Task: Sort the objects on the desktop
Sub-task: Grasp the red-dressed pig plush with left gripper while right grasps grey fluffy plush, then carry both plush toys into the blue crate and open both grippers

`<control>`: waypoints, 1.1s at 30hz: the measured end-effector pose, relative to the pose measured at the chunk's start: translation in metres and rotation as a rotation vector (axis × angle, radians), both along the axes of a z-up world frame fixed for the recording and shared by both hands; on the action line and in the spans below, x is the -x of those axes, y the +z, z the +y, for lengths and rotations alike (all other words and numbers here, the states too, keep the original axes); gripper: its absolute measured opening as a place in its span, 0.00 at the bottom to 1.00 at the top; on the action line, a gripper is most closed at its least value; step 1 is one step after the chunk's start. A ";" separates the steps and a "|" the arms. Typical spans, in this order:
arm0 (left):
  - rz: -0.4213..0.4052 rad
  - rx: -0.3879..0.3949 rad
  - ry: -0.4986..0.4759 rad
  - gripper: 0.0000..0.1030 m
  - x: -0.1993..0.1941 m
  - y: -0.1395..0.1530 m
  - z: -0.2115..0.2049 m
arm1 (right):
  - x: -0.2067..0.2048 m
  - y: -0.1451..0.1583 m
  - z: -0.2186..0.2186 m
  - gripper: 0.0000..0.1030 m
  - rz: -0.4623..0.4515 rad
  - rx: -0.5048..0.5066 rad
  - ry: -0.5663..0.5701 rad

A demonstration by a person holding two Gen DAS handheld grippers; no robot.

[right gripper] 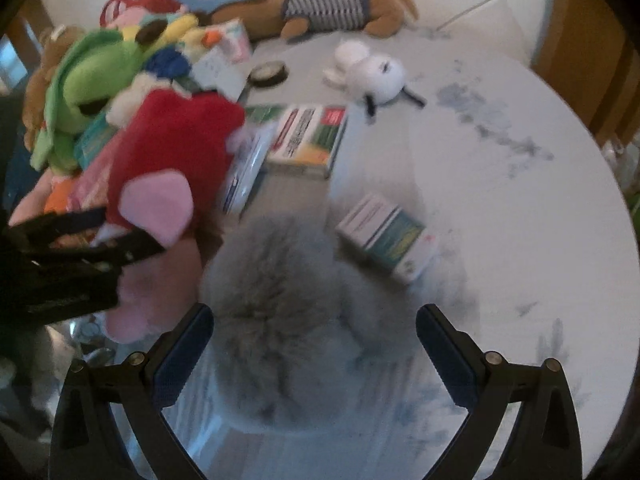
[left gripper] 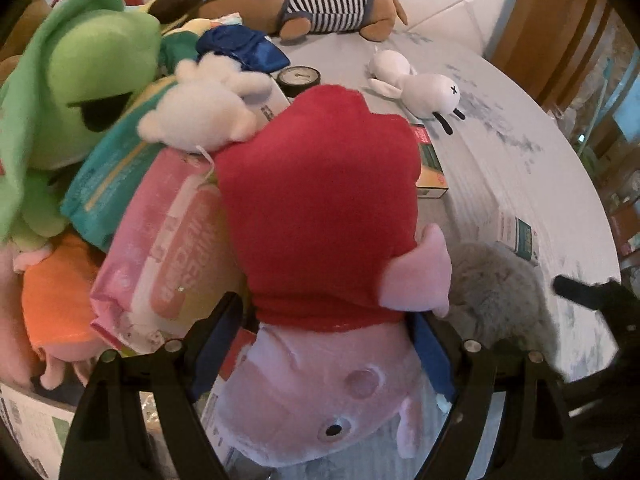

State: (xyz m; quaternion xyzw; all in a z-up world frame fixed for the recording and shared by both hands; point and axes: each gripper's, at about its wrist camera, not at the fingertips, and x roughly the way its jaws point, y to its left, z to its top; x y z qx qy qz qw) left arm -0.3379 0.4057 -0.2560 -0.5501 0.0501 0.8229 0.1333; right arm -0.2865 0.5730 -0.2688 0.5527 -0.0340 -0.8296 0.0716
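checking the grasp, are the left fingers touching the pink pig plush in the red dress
Touching. The left wrist view shows the left gripper with both blue-padded fingers pressed against the sides of the pink pig plush in the red dress.

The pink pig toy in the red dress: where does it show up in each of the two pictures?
Left wrist view: the pink pig toy fills the centre, head down between the left gripper's fingers.
Right wrist view: the pig is at the left, blurred.
Shared landmark: the striped dog plush at the top of both.

The right gripper [right gripper: 314, 354] hangs wide open over a grey furry toy [right gripper: 280, 320], a boxed pack [right gripper: 386, 234] at one o'clock.
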 end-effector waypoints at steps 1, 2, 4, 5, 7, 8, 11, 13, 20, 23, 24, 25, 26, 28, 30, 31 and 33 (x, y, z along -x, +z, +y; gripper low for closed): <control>-0.004 -0.001 -0.002 0.81 0.003 -0.002 0.002 | 0.002 -0.006 -0.002 1.00 -0.010 -0.009 0.000; -0.008 -0.002 -0.003 0.81 0.005 -0.004 0.005 | 0.004 -0.013 -0.004 1.00 -0.021 -0.017 0.000; -0.012 0.010 -0.007 0.81 0.008 -0.008 0.010 | 0.007 -0.022 -0.005 1.00 -0.023 -0.022 0.003; -0.016 0.016 -0.008 0.81 0.009 -0.010 0.012 | 0.007 -0.024 -0.005 0.94 -0.020 -0.012 0.006; -0.020 0.024 -0.006 0.80 0.011 -0.013 0.014 | 0.006 -0.024 -0.003 0.64 -0.009 0.018 0.011; -0.018 0.026 -0.003 0.78 0.011 -0.014 0.016 | 0.005 -0.021 -0.002 0.59 -0.001 0.020 0.011; -0.013 0.025 0.007 0.76 0.012 -0.013 0.016 | 0.003 -0.014 0.001 0.50 0.012 0.019 0.018; -0.015 0.026 0.020 0.76 0.014 -0.015 0.017 | 0.003 -0.014 0.002 0.50 0.015 0.019 0.023; -0.001 0.032 0.034 0.68 0.009 -0.016 0.017 | 0.002 -0.012 0.003 0.51 0.027 0.017 0.042; 0.016 0.021 0.043 0.67 -0.001 -0.005 0.012 | 0.002 -0.011 0.003 0.45 0.031 0.016 0.050; 0.029 0.017 0.044 0.67 -0.006 0.001 0.010 | 0.002 -0.011 0.003 0.44 0.033 0.016 0.053; 0.043 0.015 0.049 0.67 -0.010 0.008 0.007 | 0.001 -0.004 0.002 0.44 0.047 0.015 0.056; 0.057 0.013 0.053 0.67 -0.013 0.015 0.005 | -0.001 0.003 0.000 0.44 0.062 0.015 0.059; 0.079 -0.006 0.065 0.67 -0.021 0.028 -0.001 | -0.004 0.017 -0.004 0.44 0.093 0.014 0.066; 0.103 -0.015 0.078 0.67 -0.030 0.042 -0.011 | -0.007 0.032 -0.008 0.44 0.124 0.012 0.072; 0.115 -0.019 0.085 0.67 -0.034 0.050 -0.015 | -0.008 0.039 -0.009 0.44 0.140 0.012 0.076; 0.139 -0.028 0.098 0.67 -0.043 0.064 -0.024 | -0.011 0.053 -0.013 0.43 0.171 0.011 0.082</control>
